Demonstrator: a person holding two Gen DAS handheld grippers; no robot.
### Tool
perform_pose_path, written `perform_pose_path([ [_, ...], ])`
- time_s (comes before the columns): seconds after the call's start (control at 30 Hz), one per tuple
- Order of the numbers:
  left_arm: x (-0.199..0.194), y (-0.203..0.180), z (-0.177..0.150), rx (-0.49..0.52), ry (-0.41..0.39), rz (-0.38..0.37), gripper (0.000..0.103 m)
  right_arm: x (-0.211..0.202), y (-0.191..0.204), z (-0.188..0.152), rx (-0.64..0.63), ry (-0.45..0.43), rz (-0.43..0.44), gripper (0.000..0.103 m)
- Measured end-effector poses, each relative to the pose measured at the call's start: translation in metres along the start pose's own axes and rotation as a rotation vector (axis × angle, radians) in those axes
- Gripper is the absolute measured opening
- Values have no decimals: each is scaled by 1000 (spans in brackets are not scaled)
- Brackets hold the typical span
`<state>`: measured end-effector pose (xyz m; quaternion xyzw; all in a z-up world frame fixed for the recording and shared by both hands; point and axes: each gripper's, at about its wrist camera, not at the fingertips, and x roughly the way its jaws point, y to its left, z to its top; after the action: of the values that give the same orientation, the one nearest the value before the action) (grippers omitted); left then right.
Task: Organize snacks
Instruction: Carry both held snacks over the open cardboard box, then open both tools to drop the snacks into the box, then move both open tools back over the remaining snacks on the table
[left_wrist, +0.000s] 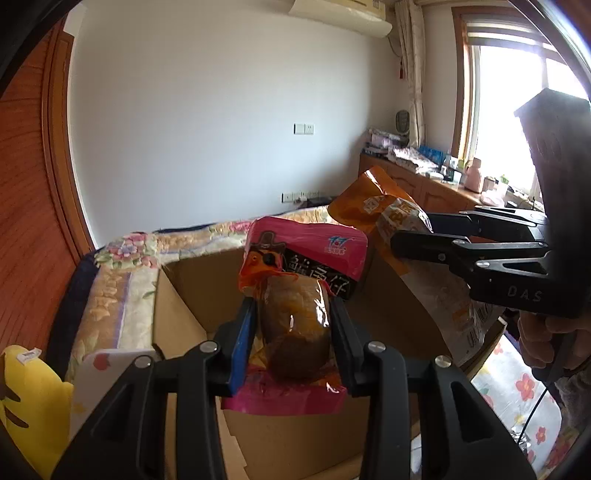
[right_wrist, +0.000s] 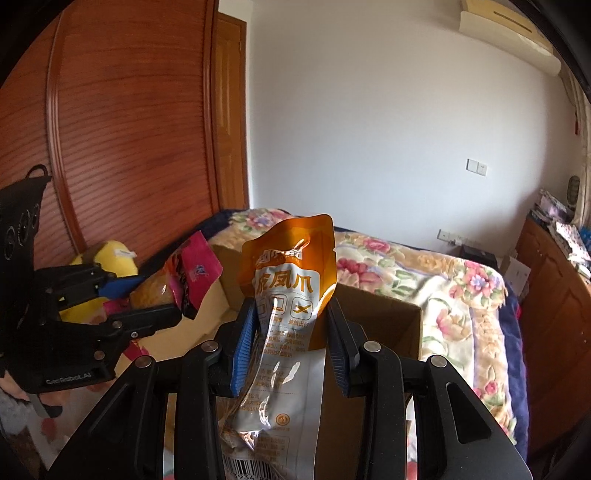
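Above cardboard box (left_wrist: 192, 295), pink packet (left_wrist: 295, 295) between left tongs (left_wrist: 293, 332); orange pouch (right_wrist: 291, 295) between right tongs (right_wrist: 290, 339)

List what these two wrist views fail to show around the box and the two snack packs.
- Box floor: left wrist view, hidden by the pink pack and left gripper; contents cannot be told.
- Orange pack bottom: right wrist view, cut off by the lower edge and the right gripper.
- Orange pack's small print: right wrist view, too small to read.
- Sideboard items: left wrist view, too small.
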<state>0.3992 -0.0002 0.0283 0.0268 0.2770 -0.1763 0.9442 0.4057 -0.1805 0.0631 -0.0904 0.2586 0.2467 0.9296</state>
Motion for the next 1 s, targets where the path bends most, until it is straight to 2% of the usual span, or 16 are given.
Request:
perform_pose_path([
  [0.13,11,1,-6,9,18,19,45,16,0,-8,-23,42,-74,38],
  [0.23,15,2,-10,4,44,26,48,30,-8,-15,1,107,-52,41],
  [0.3,13,2,-12,3,35,35,54,33,-10,-19,6,117,-70,44],
  [0.33,11,2,-12,4,31,33,55,33,-10,-21,6,121,-70,50],
  [0.47,3,3,-16,2,41,35,58,29,-12,-25,34,138,-52,51],
  [0.63,-27,1,-34,13,26,29,58,-1,-15,-35,74,123,-24,51],
  [1.0,-87,-22,-91,15,49,-19,58,-109,8,-81,99,108,-17,51],
])
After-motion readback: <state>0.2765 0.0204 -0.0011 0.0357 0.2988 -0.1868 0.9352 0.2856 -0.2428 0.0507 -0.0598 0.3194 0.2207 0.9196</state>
